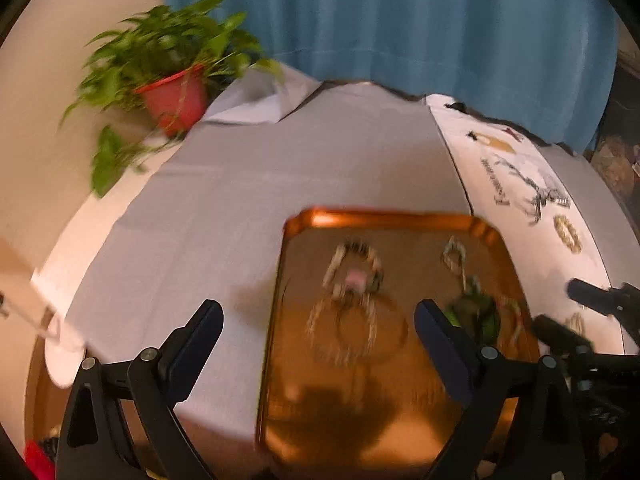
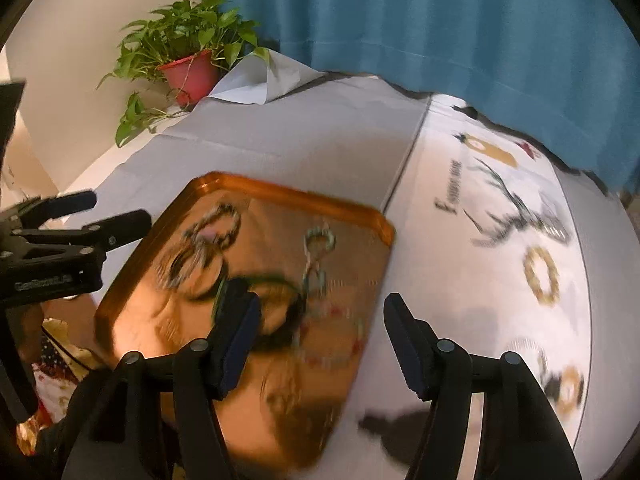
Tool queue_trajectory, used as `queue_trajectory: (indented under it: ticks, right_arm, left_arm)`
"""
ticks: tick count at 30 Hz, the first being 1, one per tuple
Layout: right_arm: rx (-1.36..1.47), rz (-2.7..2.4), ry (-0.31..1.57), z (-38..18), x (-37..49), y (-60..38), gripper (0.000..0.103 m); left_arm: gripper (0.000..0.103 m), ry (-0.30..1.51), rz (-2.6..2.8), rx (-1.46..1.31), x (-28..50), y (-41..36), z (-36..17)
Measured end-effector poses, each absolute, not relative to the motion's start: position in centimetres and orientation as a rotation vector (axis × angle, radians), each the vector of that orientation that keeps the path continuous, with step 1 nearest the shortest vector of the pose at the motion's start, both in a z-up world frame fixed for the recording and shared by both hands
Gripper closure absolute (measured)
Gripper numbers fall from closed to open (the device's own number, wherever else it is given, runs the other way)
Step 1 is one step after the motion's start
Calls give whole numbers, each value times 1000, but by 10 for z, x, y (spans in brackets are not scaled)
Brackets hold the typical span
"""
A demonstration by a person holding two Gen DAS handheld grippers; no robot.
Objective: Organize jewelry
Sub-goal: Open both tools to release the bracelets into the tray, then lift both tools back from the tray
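A shiny copper tray (image 1: 384, 220) (image 2: 280, 194) lies on the table and holds several pieces of jewelry, blurred by motion: a beaded bracelet with a pink charm (image 1: 354, 268) (image 2: 216, 226), a pale green chain (image 1: 456, 260) (image 2: 318, 248) and a green beaded piece (image 1: 476, 312). My left gripper (image 1: 320, 344) is open and empty above the tray's left edge. My right gripper (image 2: 320, 336) is open and empty above the tray's right edge. The right gripper also shows at the right of the left wrist view (image 1: 576, 312), and the left gripper at the left of the right wrist view (image 2: 104, 216).
A grey cloth (image 1: 248, 184) covers the table. A white printed cloth (image 2: 460, 240) with gold ring motifs (image 2: 542, 276) lies to the right. A potted plant in a red pot (image 1: 176, 96) (image 2: 188, 72) stands at the back left. A blue curtain (image 2: 420, 20) hangs behind.
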State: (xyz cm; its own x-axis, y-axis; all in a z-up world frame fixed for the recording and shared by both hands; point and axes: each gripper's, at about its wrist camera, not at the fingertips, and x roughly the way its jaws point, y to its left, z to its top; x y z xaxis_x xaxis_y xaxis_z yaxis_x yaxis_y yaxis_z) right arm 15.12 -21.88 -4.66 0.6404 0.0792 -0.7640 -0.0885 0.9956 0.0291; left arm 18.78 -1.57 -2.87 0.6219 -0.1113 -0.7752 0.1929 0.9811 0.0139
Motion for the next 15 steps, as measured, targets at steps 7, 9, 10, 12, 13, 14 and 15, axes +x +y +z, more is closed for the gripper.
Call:
queue_trajectory:
  ticks: [7, 9, 10, 12, 13, 14, 15]
  right_arm:
    - [6, 72, 839, -28, 53, -208, 37]
    - [-3, 68, 818, -22, 26, -201, 36]
    - [-9, 65, 805, -19, 13, -196, 36]
    - [-20, 65, 782, -13, -9, -190, 36]
    - [-26, 68, 772, -10, -20, -186, 35]
    - [-32, 69, 763, -7, -29, -182, 35]
    - [-37, 71, 754, -4, -38, -180, 35]
  left_arm:
    - [8, 901, -190, 38, 94, -5, -21]
    - [8, 875, -183, 43, 64, -5, -13]
    - [8, 867, -185, 43, 56, -5, -10]
    - [8, 848, -189, 42, 32, -3, -3]
    - [8, 845, -189, 41, 26, -2, -1]
    - [8, 842, -191, 38, 18, -1, 1]
    - [8, 841, -192, 36, 11, 0, 3]
